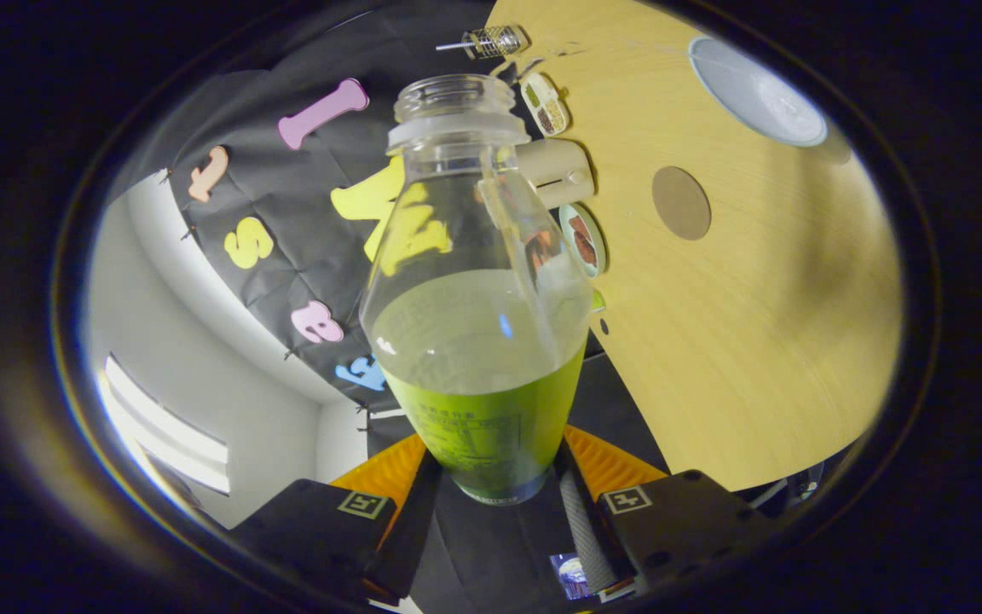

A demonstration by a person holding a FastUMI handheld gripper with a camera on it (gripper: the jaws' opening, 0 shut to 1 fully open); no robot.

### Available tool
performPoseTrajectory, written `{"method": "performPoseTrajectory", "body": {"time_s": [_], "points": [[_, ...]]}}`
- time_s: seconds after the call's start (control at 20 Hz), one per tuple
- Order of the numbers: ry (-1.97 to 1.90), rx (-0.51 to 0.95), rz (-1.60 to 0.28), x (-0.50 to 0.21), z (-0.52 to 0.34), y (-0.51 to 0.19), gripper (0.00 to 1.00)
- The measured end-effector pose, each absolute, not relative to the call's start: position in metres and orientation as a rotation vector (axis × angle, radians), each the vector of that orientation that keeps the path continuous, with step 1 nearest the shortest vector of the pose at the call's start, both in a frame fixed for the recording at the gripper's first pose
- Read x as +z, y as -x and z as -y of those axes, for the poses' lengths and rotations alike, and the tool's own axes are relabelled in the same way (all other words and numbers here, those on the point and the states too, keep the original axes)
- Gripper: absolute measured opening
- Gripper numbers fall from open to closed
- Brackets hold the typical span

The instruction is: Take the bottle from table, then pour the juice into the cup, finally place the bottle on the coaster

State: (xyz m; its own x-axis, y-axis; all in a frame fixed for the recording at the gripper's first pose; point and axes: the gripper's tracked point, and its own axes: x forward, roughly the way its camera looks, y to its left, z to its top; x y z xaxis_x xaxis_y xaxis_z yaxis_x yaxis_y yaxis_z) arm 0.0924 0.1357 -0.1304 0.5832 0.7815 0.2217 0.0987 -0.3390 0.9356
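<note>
Between the fingers, the gripper [491,477] clamped the uncapped bottle [478,298], tilted off the table [755,341]. Beyond, rightward, lay the coaster [681,203], then the cup [755,89]. Recommended: align mouth over cup, then tilt slowly.

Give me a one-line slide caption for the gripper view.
Tongs shut on an uncapped juice bottle, held tilted above the wooden table, round coaster and cup beyond.
</note>
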Motion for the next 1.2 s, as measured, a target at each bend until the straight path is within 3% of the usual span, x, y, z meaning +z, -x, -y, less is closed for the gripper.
{"method": "performPoseTrajectory", "body": {"time_s": [1.2], "points": [[-1.902, 0.873, -0.664, -0.099, -0.131, -0.084, 0.76]]}}
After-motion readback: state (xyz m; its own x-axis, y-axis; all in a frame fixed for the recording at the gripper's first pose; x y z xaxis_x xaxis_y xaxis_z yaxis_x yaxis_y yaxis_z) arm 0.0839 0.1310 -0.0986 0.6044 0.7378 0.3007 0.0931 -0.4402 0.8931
